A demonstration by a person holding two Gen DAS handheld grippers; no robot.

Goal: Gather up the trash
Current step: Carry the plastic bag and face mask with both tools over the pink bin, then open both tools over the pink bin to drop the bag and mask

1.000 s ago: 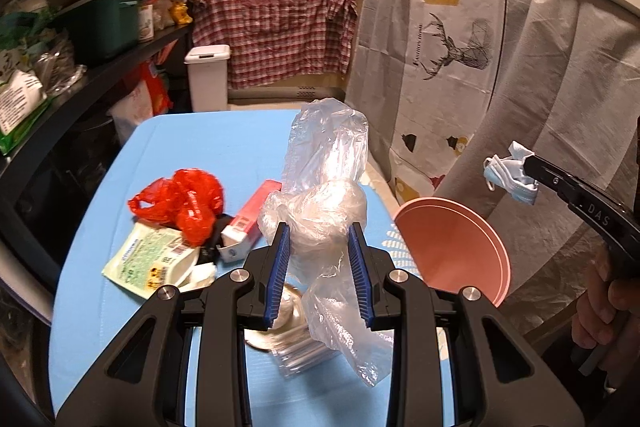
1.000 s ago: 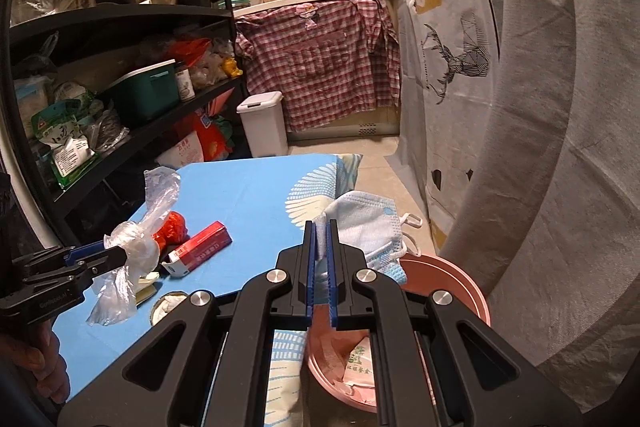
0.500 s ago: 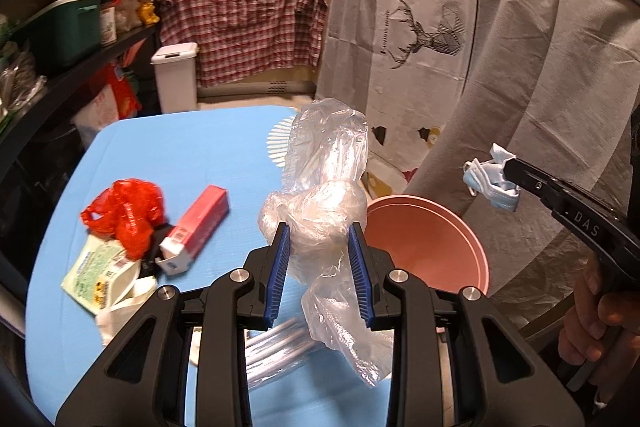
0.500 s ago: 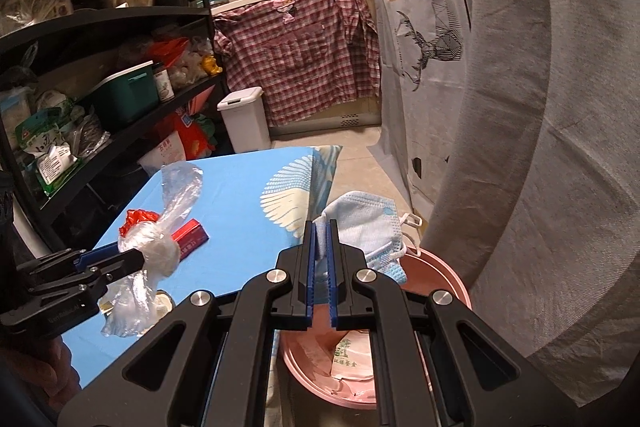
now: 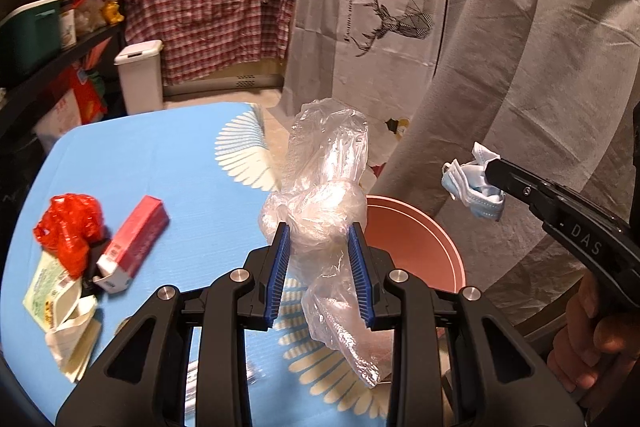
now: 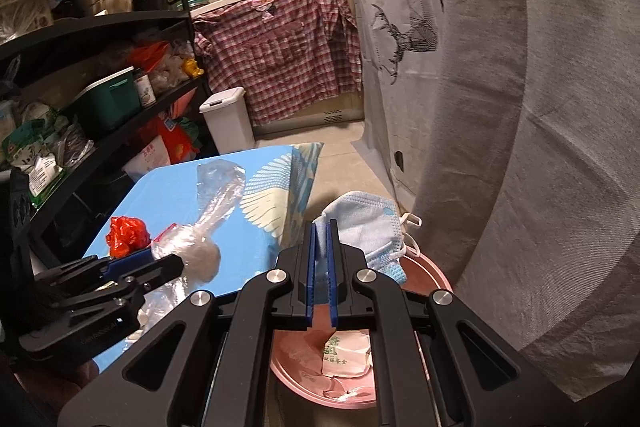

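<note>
The left gripper (image 5: 320, 259) is squeezing a crumpled clear plastic bag (image 5: 324, 203) between its blue pads, partly open around the soft lump. The bag is sticking up above the pads and hanging down below them. It is hanging over the right edge of the blue table with the white feather pattern (image 5: 160, 163), just left of the round pink plastic bin (image 5: 416, 239).

The right gripper (image 6: 319, 239) is pinching a light blue face mask (image 6: 364, 223) with its pads almost closed together. The mask is hanging right over the pink bin (image 6: 432, 275), and a hand (image 5: 588, 339) is holding that gripper's handle.

Inside the bin a white paper packet with green printing (image 6: 346, 349) is lying, but the writing is too small to read. The letters "DAS" are showing on the right gripper's black side.

On the left part of the table, a crumpled red plastic bag (image 5: 68, 227), a red and white cardboard box (image 5: 134, 243) and a green and white wrapper (image 5: 44, 287) are lying close together. The far half of the table is bare. A grey cloth curtain (image 5: 520, 87) is hanging close behind the bin.
</note>
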